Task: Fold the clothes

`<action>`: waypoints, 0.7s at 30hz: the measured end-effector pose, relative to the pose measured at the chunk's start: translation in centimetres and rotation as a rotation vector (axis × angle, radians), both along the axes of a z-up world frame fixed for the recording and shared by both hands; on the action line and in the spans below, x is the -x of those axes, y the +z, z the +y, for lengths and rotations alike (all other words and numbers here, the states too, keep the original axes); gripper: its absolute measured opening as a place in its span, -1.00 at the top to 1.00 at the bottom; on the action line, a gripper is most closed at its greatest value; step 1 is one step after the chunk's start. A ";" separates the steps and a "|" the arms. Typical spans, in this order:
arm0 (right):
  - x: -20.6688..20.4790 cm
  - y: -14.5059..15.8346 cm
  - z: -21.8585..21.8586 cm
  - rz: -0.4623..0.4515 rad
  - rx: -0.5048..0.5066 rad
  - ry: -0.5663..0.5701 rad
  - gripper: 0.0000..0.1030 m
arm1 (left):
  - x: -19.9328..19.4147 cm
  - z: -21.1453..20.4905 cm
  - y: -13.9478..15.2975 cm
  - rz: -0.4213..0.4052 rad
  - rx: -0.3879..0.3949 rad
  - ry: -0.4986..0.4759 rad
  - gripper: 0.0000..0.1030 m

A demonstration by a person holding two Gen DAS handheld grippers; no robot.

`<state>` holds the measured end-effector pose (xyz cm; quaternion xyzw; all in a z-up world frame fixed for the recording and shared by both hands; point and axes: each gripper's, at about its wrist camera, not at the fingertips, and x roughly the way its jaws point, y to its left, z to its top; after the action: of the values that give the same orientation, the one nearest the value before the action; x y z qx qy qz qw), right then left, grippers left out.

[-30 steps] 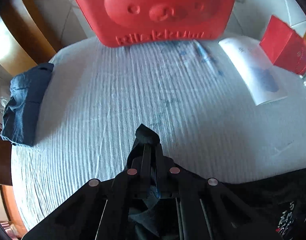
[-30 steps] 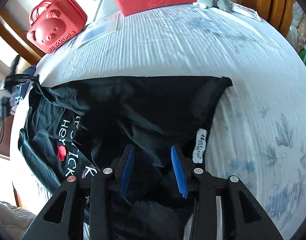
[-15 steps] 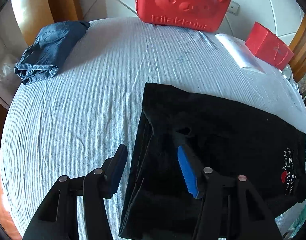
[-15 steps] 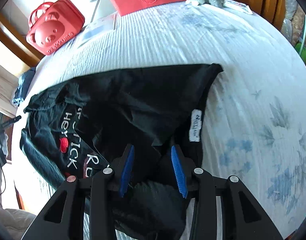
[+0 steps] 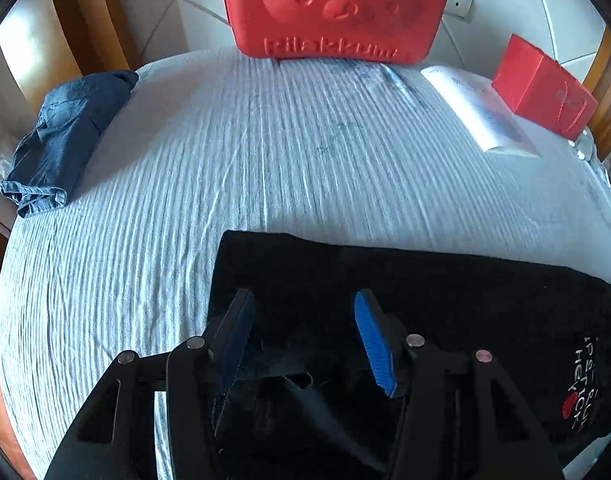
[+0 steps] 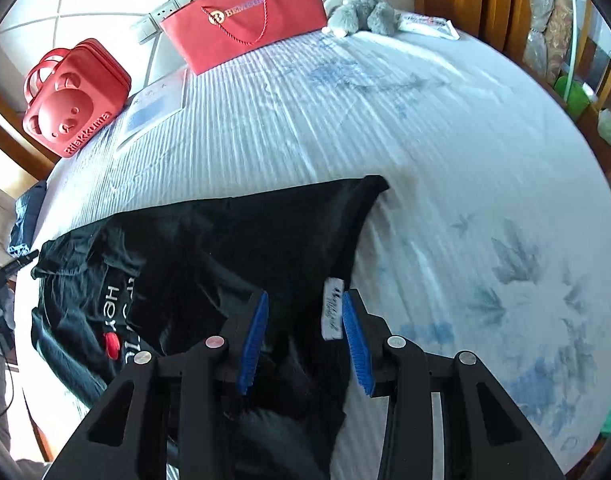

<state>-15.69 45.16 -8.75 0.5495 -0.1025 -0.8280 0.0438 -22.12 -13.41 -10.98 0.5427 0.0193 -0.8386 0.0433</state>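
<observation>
A black T-shirt [image 5: 425, 292] with white lettering and a red spot lies folded on the white-and-blue bedsheet; it also shows in the right wrist view [image 6: 241, 248]. My left gripper [image 5: 303, 308] is open, its blue-padded fingers spread over the shirt's left end. My right gripper [image 6: 305, 300] is open over the shirt's right end, beside a white label [image 6: 332, 312]. Neither holds cloth.
A folded blue denim garment [image 5: 61, 140] lies at the bed's left edge. A red bear case [image 5: 337, 8], a white paper [image 5: 477, 112] and a red gift bag [image 6: 245, 20] stand along the far side, with a grey plush toy [image 6: 361, 12]. Wooden bed frame around.
My left gripper let go of the black cloth, opened, and pulled back over the shirt's left end. My right gripper stayed open and rose slightly.
</observation>
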 end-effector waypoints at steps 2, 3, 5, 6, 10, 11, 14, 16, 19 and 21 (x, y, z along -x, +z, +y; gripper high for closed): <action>0.2 -0.4 -0.4 -0.005 0.001 0.016 0.26 | -0.2 0.1 -1.3 -0.035 0.023 -0.003 -0.04; 0.2 -0.6 -0.6 -0.010 -0.003 0.022 0.26 | -0.3 0.0 -1.6 -0.040 0.024 -0.002 -0.04; 0.0 -1.0 -0.8 -0.025 -0.013 0.027 0.26 | -0.8 -0.3 -1.8 -0.045 0.022 0.000 -0.05; -0.3 -1.0 -0.7 -0.027 -0.015 0.025 0.26 | -1.3 -0.5 -1.2 -0.032 0.015 0.004 -0.05; -3.0 -0.1 -0.2 -0.012 -0.014 0.005 0.26 | -4.6 -1.4 1.8 0.044 -0.008 -0.012 -0.05; -4.1 0.2 0.0 -0.005 -0.014 -0.002 0.24 | -5.8 -1.6 2.4 0.058 -0.012 -0.024 -0.06; -7.6 0.4 0.5 0.000 -0.013 -0.023 -0.11 | -9.7 -2.2 3.4 0.071 -0.019 -0.074 -0.07; -10.1 0.2 0.8 -0.001 0.003 -0.041 -0.12 | -12.4 -2.6 2.9 0.059 -0.007 -0.108 -0.09; -13.8 -0.2 1.1 -0.002 0.028 -0.063 -0.12 | -15.6 -3.5 1.0 0.013 -0.010 -0.133 -0.09; -15.9 -0.6 0.9 -0.005 0.032 -0.058 -0.26 | -17.0 -4.1 -0.2 -0.013 -0.029 -0.130 -0.09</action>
<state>0.17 46.02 -9.33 0.5476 -0.1319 -0.8258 0.0284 -5.13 -17.51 -11.23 0.5486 -0.0040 -0.8358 -0.0190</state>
